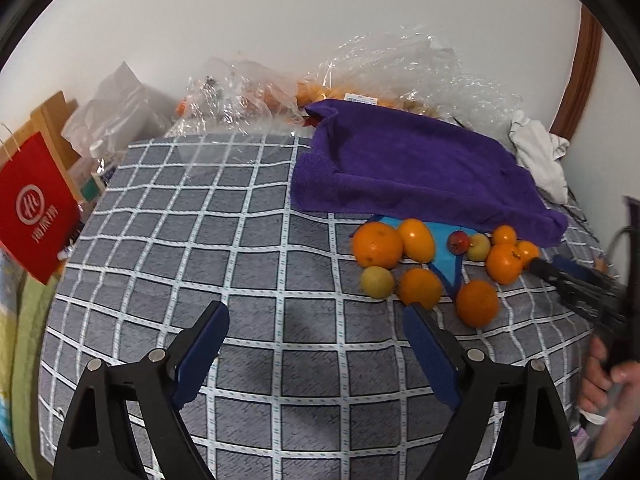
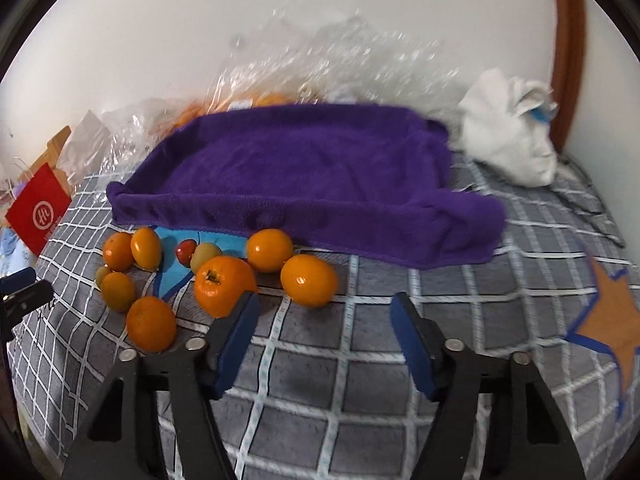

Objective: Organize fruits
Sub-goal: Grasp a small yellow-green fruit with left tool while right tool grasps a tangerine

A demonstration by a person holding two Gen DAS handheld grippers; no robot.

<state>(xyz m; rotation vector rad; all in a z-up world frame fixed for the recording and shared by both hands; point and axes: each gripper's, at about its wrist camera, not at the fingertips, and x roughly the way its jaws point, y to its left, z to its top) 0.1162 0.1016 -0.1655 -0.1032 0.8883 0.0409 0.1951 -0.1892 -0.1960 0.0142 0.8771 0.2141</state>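
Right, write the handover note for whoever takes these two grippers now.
Left gripper: open, empty, over bare checked cloth left of the fruit.
Right gripper: open, empty, at the near edge of the pile, beside the stemmed orange.
Fruit: oranges, two yellow-green fruits and a small red fruit lie loose in front of the purple towel.
Done: nothing visibly sorted.
Left: everything.

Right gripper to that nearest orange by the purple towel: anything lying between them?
Nothing: in the right wrist view only bare checked cloth separates the open right gripper from the orange.
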